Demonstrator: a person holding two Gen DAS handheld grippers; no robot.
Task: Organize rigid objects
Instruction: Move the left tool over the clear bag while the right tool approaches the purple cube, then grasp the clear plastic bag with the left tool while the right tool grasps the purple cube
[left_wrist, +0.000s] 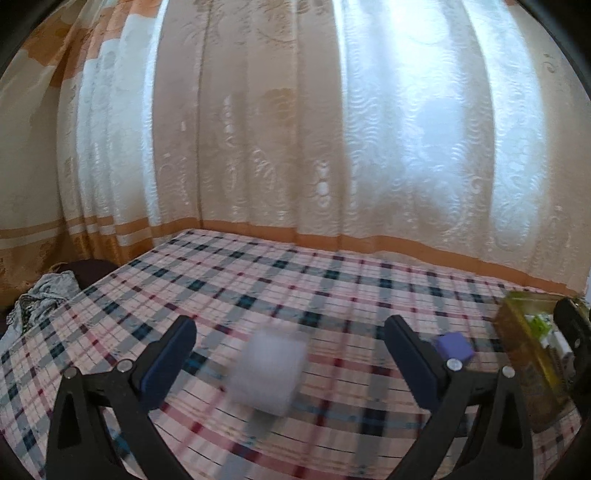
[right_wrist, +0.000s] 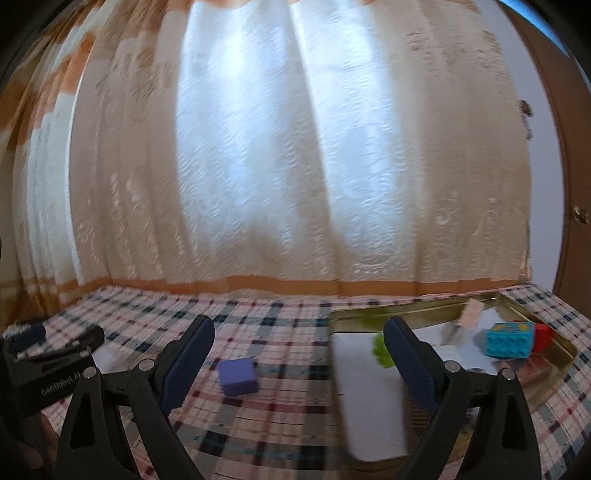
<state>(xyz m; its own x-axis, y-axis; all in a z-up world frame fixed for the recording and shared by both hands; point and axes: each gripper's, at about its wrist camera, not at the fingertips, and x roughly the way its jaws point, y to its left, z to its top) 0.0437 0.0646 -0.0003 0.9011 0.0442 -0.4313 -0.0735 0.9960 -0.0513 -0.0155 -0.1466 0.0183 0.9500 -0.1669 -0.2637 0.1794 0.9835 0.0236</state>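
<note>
Left gripper with fingers spread wide, nothing clamped; between them on the plaid tablecloth a blurred white block, not touching either pad. Just beyond the right finger, a small purple block on the cloth. At the far right edge, a gold-walled tray with green and white pieces inside, too small to name.

Right gripper likewise spread wide, empty. Purple block between its fingers on the cloth, apart from both. To the right, the gold tray holding a white slab at its near left, a green piece, a turquoise studded brick and a red brick touching it on the right. Patterned cream curtain behind the table. Other gripper's black body at near left.
</note>
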